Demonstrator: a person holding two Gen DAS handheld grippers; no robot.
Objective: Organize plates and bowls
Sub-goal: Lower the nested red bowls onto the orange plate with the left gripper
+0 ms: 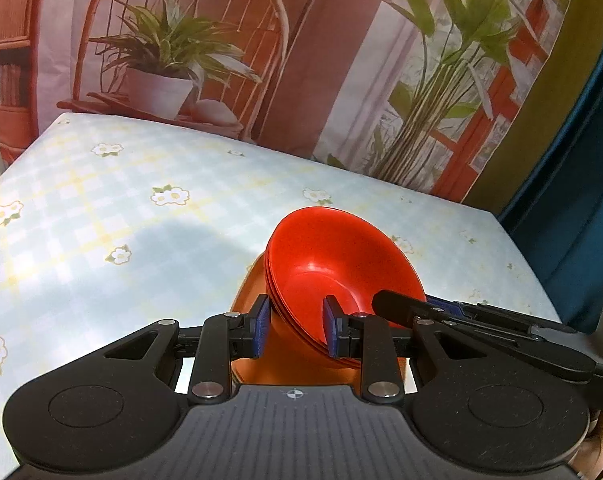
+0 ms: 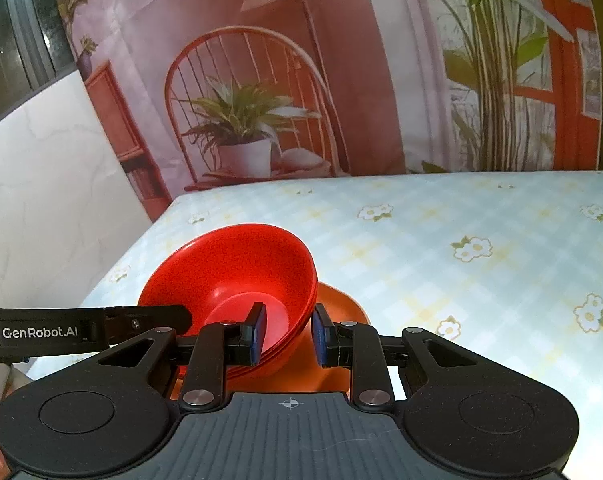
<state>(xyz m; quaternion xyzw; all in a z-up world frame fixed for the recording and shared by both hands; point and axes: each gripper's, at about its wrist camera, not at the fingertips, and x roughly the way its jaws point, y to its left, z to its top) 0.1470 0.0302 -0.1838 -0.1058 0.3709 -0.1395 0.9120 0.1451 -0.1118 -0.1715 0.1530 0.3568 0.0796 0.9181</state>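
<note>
The left gripper (image 1: 297,326) pointed forward and downward, its two blue-padded fingers (image 1: 262,325) standing a narrow gap apart and clamped on the near wall of a stack of red bowls (image 1: 333,256), one pad outside the wall and one inside. The right gripper (image 2: 287,334) sat in the same downward slant, its fingers (image 2: 258,334) likewise pinched on the stack's wall from the opposite side. In the left wrist view the right gripper's black arm reached in from 3 o'clock; in the right wrist view the left gripper's arm came in from 9 o'clock. A fingertip showed at 8 o'clock there.
</note>
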